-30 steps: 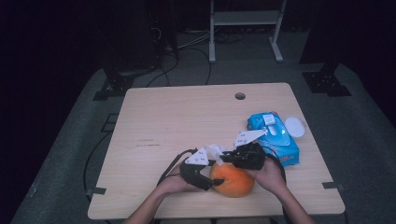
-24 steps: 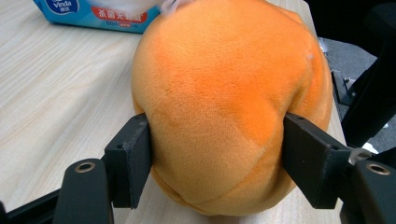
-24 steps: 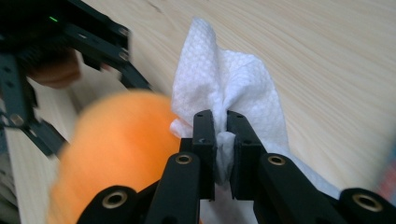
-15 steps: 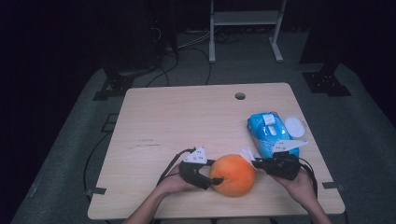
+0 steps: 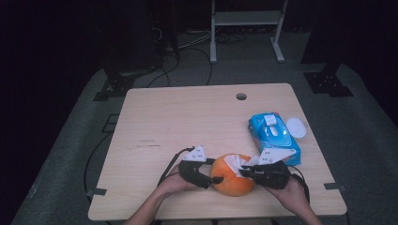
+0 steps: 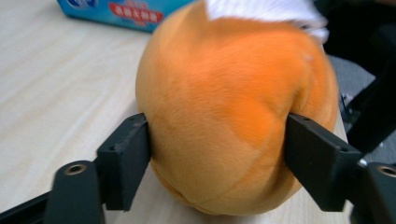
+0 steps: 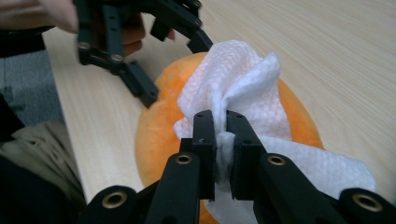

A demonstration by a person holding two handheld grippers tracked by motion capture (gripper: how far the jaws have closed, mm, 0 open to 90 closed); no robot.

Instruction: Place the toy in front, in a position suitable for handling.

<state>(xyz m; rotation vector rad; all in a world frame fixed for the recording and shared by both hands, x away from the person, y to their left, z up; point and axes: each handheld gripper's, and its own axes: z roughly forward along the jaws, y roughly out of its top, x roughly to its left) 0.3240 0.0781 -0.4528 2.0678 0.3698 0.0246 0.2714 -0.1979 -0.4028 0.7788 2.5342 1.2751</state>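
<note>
An orange plush ball [image 5: 233, 176] is rested on the counter [image 5: 187, 122] between the two hand-held grippers. A white wipe [image 7: 243, 98] is pressed onto its top, pinched between the closed jaws of the right hand-held gripper [image 7: 221, 128]. The ball's sides are flanked by the jaws of the left hand-held gripper [image 6: 217, 154], which have just been opening yet are seen against the plush. Beyond the right hand-held gripper, a blue wipes pack [image 5: 273, 133] is laid.
</note>
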